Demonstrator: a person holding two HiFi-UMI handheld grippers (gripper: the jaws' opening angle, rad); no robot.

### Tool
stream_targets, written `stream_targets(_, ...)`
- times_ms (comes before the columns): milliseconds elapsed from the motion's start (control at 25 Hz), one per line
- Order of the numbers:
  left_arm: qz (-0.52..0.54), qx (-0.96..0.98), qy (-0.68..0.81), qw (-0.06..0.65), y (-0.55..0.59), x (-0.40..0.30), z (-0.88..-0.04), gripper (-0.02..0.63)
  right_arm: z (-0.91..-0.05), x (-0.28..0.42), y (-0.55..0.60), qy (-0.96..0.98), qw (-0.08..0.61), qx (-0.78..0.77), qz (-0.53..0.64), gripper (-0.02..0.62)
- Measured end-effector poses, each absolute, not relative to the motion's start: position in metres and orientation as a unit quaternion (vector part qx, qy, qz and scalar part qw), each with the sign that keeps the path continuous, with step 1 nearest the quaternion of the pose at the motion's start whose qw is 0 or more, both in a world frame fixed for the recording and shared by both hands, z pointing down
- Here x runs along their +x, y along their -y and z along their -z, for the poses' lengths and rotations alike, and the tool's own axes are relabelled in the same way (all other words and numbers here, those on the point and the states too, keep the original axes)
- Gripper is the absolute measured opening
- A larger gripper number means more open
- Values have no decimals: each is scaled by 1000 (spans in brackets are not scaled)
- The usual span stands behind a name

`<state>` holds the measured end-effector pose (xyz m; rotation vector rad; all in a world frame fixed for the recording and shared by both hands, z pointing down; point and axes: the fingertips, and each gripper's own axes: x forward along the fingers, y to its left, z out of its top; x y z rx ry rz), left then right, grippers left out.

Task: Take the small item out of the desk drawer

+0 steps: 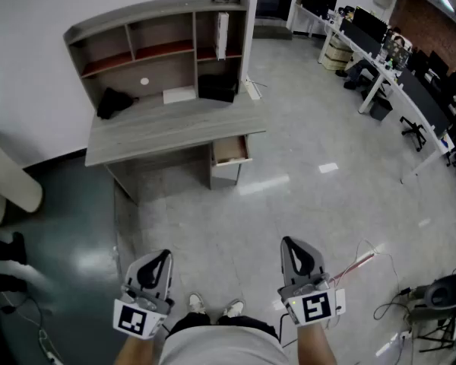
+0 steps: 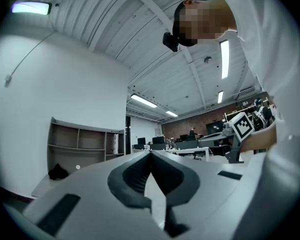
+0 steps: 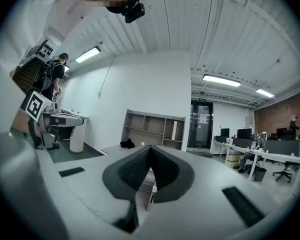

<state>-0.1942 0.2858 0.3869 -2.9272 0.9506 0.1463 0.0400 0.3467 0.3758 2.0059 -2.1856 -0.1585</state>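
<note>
Floor (image 1: pixel 289 204) between open desk drawer (image 1: pixel 232 150) and left claw (image 1: pixel 165 255), right claw (image 1: pixel 288 242)

Open-plan office: long white desks (image 1: pixel 355 46) with monitors (image 1: pixel 368 23), swivel chairs (image 1: pixel 414 131), grey hutch desk (image 1: pixel 175 124).

Light-wood desk drawer (image 1: pixel 232 150), open

No wording, brand or number could be read anywhere. The square markers (image 1: pixel 134 319) on the left gripper (image 1: pixel 161 257) and the right gripper (image 1: pixel 290 243) carried black-and-white block patterns (no letters or digits among them). In the right gripper view a small sign (image 3: pixel 202 100) sat above the doorway (image 3: pixel 200 129) and pale sheets (image 3: pixel 205 118) hung on its glass, but both were too small and blurred to make out.
</note>
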Motion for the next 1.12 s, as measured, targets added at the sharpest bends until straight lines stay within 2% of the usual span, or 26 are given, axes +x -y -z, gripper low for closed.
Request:
stream_targets(320, -45, -949, -308, 40, -304, -186, -388, 15, -393, 39, -370, 759, 54, 649, 9, 21)
stream_targets(640, -16, -945, -326, 12, -306, -184, -416, 15, -429, 46, -365, 770, 80, 633, -17, 23)
stream_targets(880, -24, -947, -321, -2, -239, -156, -433, 15, -442, 62, -304, 770, 102, 630, -21, 23)
stream_targets(1120, -43, -953, -300, -5, -124, -115, -428, 15, -433, 85, -196, 764, 120, 634, -7, 23)
